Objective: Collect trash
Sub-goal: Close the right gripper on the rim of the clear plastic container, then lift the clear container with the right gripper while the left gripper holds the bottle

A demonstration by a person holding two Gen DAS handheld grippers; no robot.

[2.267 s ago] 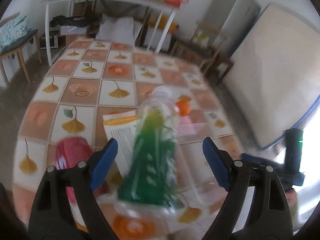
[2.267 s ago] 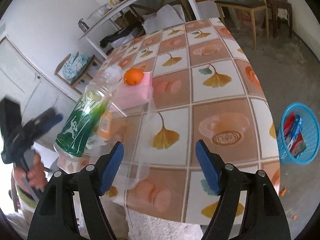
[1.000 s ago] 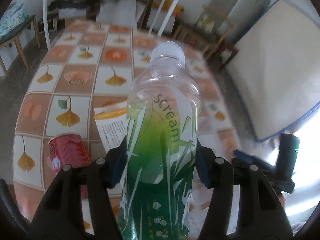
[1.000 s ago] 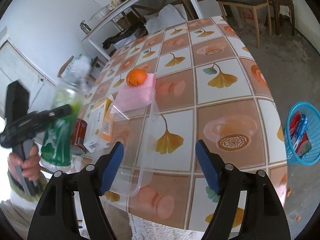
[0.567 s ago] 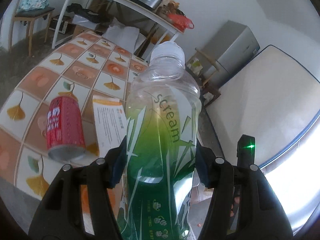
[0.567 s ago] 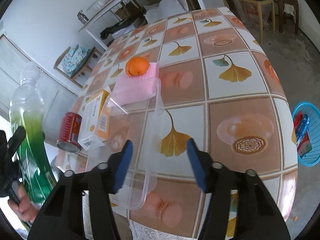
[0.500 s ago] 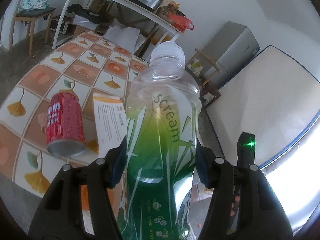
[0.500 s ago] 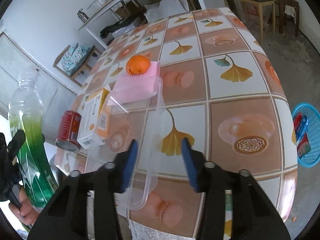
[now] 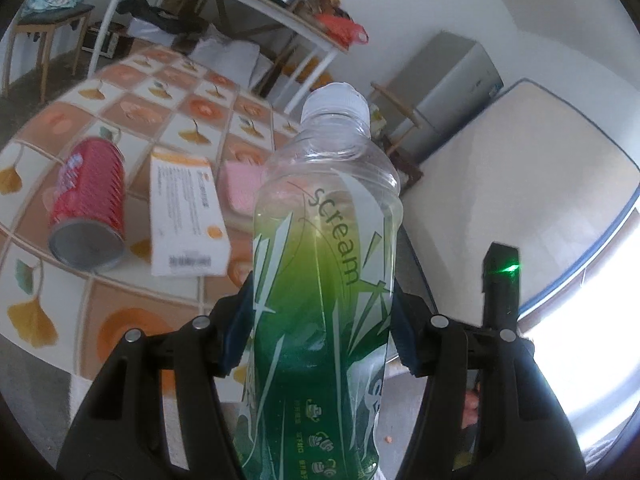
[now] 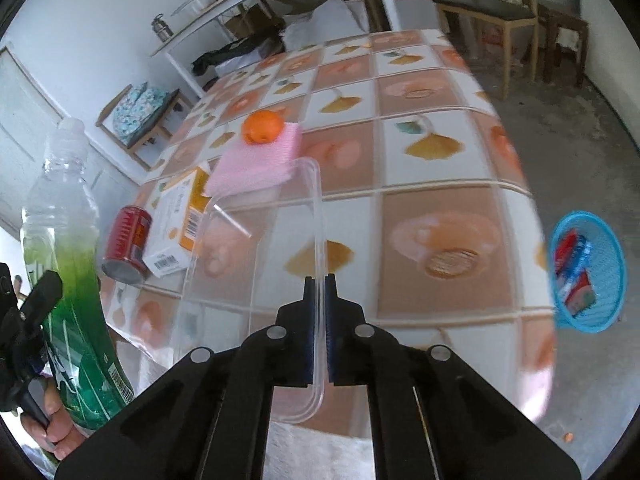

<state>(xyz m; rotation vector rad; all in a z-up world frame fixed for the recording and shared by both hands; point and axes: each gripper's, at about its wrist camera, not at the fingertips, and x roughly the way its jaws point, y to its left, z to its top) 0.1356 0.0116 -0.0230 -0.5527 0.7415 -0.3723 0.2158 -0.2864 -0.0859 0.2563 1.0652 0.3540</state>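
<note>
My left gripper is shut on a green-labelled plastic bottle and holds it upright off the table; the bottle also shows at the left of the right wrist view. My right gripper is shut on the right rim of a clear plastic tray at the table's near edge. A red can lies on its side beside an orange-and-white carton. A blue basket with wrappers stands on the floor at the right.
An orange sits on a pink cloth on the table with its tiled cloth. A white shelf table and wooden chairs stand behind. A mattress leans on the wall.
My left gripper closed on the bottle and lifted it upright off the table. My right gripper closed from wide open onto the tray's rim.
</note>
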